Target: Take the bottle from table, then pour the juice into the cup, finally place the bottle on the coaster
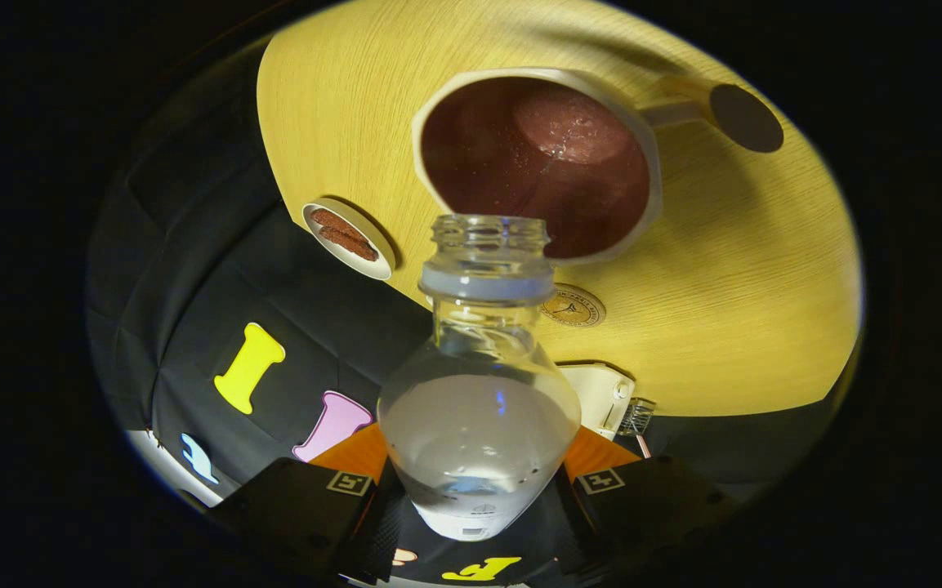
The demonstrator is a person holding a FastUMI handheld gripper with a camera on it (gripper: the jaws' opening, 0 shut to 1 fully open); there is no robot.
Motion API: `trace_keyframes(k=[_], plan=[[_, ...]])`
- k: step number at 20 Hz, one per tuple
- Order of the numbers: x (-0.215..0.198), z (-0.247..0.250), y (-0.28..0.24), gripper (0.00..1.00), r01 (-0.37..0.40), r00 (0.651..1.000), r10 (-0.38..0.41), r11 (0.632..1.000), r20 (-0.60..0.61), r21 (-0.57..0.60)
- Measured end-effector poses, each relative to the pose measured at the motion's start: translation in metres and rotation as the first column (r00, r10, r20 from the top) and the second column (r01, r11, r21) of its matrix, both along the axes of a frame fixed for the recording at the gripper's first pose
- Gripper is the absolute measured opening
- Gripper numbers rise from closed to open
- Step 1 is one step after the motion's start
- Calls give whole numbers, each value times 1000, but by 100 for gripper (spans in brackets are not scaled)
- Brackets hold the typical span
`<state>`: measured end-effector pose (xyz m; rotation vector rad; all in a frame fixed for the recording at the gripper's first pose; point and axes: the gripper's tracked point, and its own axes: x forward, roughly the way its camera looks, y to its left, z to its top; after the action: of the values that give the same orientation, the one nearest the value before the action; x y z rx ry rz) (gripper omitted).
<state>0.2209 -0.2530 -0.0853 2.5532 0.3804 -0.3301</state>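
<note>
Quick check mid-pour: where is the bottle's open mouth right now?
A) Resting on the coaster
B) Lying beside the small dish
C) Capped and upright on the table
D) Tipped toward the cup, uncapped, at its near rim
D: the bottle, clamped between the tongs, points its uncapped mouth at the near rim of the cup, which already holds dark liquid.
</note>
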Motion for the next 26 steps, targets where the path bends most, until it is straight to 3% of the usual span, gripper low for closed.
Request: trace_keyframes(k=[26], plan=[[3, 2, 6, 75, -1, 1000, 1, 1000, -10, 0]])
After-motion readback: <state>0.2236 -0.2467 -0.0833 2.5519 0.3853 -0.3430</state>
